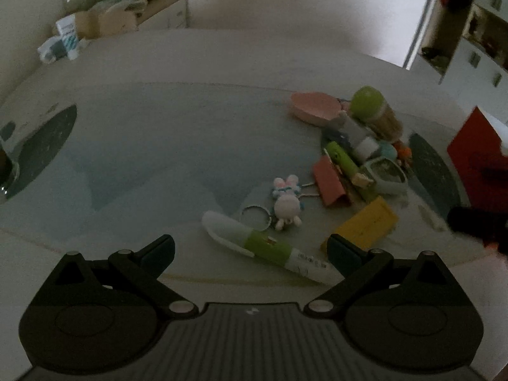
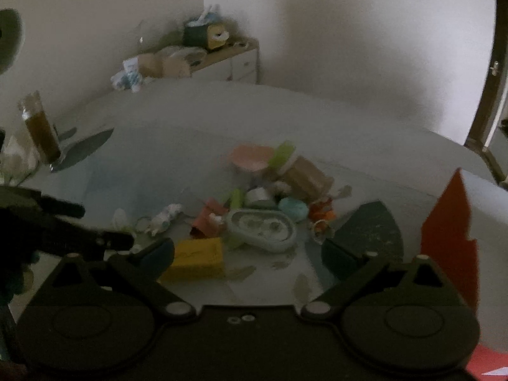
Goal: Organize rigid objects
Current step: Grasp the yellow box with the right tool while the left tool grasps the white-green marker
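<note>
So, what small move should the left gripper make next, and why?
Probably lower the left gripper onto the green and white pen and close. Its jaws are open and empty, and the pen lies nearest, partly between the fingertips, apart from the pile. The bunny keychain sits just beyond, so come down carefully.

Dim, soft-focus fisheye views, edges bowed, corners vignetted black.

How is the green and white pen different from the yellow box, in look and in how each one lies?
The green and white pen is long, thin and rounded; the yellow box is short, broad and flat-sided. The pen has two colours, the box only one. The pen lies between the left tool's fingers; the box lies beside its right finger. Both rest flat on the table.
</note>
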